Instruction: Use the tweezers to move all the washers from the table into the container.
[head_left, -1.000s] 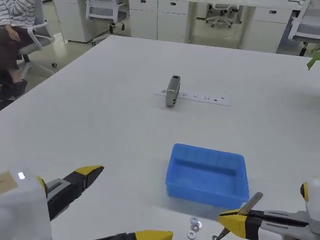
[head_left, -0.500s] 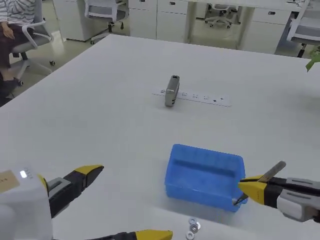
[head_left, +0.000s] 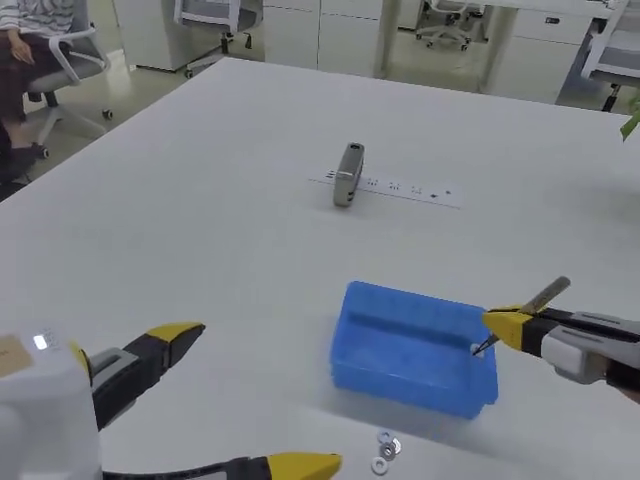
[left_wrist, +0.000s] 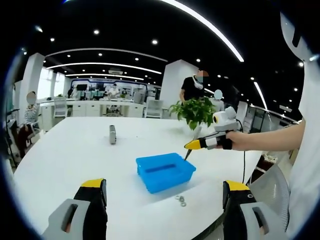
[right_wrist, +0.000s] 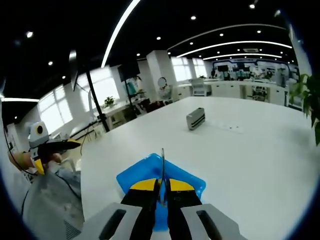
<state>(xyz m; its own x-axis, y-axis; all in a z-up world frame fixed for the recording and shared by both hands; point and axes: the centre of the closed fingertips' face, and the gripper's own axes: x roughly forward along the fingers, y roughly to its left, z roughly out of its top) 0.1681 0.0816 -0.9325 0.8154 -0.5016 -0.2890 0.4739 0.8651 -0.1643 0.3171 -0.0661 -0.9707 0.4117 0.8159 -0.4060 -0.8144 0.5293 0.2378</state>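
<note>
A blue container stands on the white table, with a small cluster of washers just in front of it. My right gripper is shut on thin tweezers. Their tips hang over the container's right rim, and whether they hold a washer is too small to tell. The right gripper view looks down the tweezers at the container. My left gripper hovers wide open at the near left, holding nothing. Its own view takes in the container, the washers and the right gripper.
A grey box stands upright at mid table beside a flat strip with marks. Office chairs and a seated person are at the far left. A potted plant and standing people lie beyond the table.
My right gripper with the tweezers has lifted from beside the washers near the table's front and moved away to the container's right rim. The left gripper has stayed put.
</note>
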